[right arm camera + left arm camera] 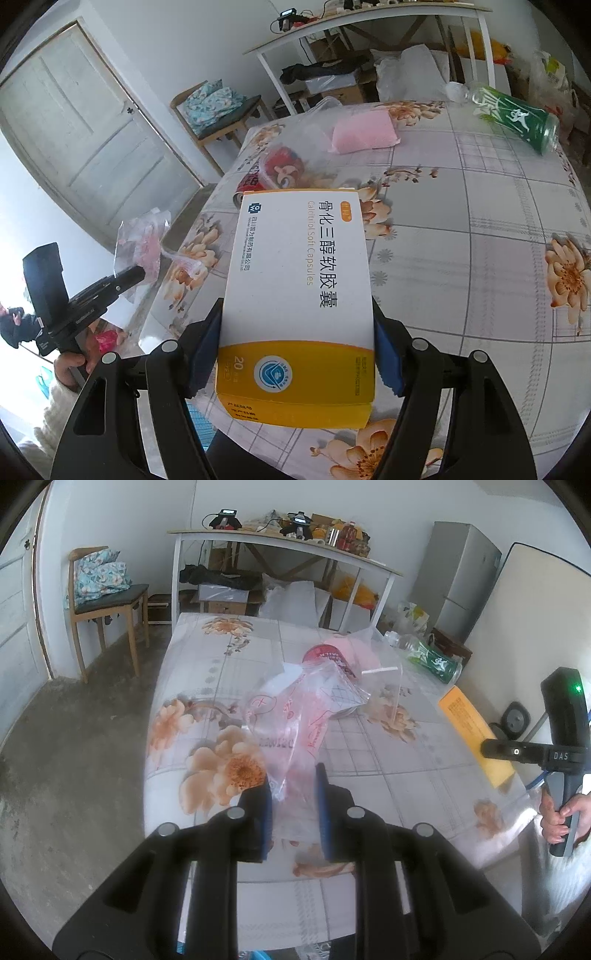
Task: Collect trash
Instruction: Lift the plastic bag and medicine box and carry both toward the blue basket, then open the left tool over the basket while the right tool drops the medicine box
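My left gripper [293, 794] is shut on a clear plastic bag with red print [284, 716], held above the flowered table [258, 646]; the bag also shows in the right wrist view [144, 247]. My right gripper [295, 332] is shut on a white and yellow medicine box [299, 295], held over the table; the box also shows in the left wrist view [476, 731]. On the table lie a red can [328, 657] under clear plastic, a pink sponge pack [364, 131] and a green plastic bottle [517, 118].
A wooden chair [107, 602] with cushions stands by the door on the left. A cluttered white desk [280, 546] stands behind the table with boxes and bags beneath it. A grey fridge [458, 576] is at the back right.
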